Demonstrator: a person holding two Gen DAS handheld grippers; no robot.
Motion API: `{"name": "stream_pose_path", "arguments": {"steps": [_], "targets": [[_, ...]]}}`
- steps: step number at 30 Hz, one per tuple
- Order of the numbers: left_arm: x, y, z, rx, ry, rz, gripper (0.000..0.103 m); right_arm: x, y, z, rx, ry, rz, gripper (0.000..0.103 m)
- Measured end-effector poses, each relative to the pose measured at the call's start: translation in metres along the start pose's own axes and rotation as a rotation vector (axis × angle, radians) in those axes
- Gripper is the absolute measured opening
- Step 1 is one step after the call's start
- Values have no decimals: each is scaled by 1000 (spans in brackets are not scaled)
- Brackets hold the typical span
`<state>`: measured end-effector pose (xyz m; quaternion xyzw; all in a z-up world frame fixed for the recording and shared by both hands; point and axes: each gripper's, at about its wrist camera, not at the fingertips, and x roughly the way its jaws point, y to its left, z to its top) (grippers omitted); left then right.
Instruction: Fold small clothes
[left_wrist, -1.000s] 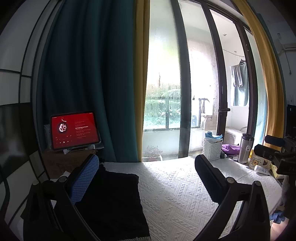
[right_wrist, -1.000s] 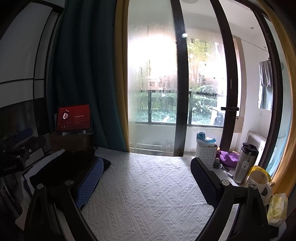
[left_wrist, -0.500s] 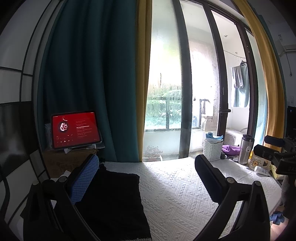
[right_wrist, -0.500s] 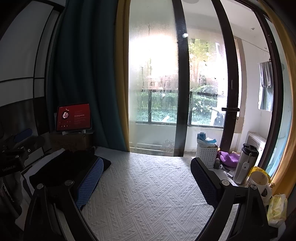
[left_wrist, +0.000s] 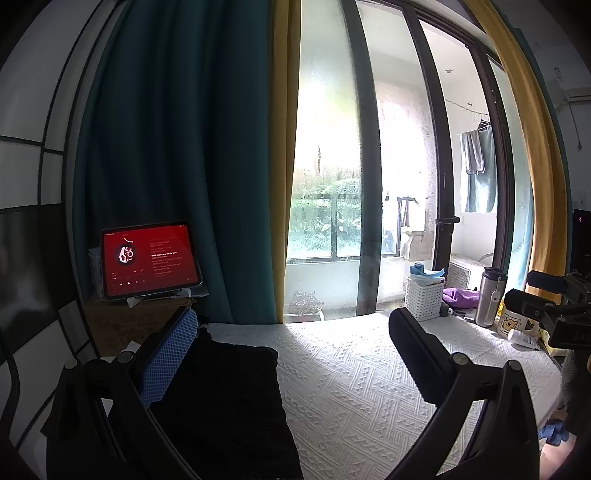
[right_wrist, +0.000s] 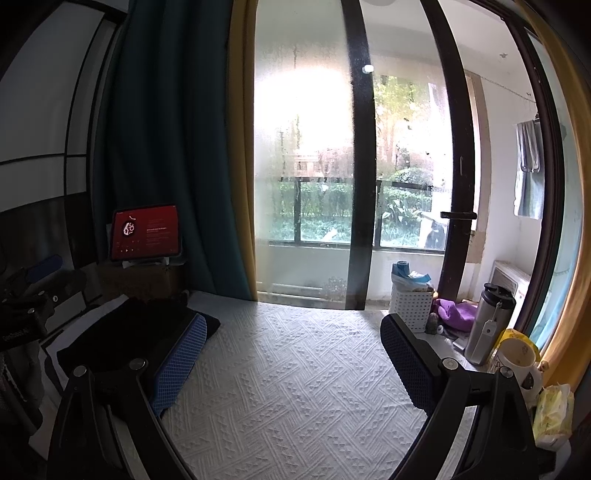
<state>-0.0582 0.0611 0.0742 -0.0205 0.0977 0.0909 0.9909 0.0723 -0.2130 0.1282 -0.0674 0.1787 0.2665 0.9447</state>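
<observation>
Folded black garment (left_wrist: 225, 402) lies at the left of the white textured cloth (left_wrist: 354, 376). My left gripper (left_wrist: 291, 354) and right gripper (right_wrist: 293, 350) hover spread wide, empty. White lattice basket (right_wrist: 410, 304) holds blue items; tablet's red screen (left_wrist: 147, 258) text unreadable.

Strong daylight through the window (right_wrist: 306, 155) blows out the glass; the room's left side sits dim; fisheye bends edges, corners vignetted black.

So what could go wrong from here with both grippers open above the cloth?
The black garment sits at the white cloth's left edge, so a pull could drag it off. It is dark and its edges are hard to read. The right gripper could knock the steel tumbler or mug.
</observation>
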Motion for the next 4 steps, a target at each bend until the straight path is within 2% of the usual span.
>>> {"name": "stream_pose_path", "arguments": {"steps": [4], "targets": [[0, 1, 1, -2, -3, 2, 102, 0, -1, 0, -1, -1, 0, 96]]}}
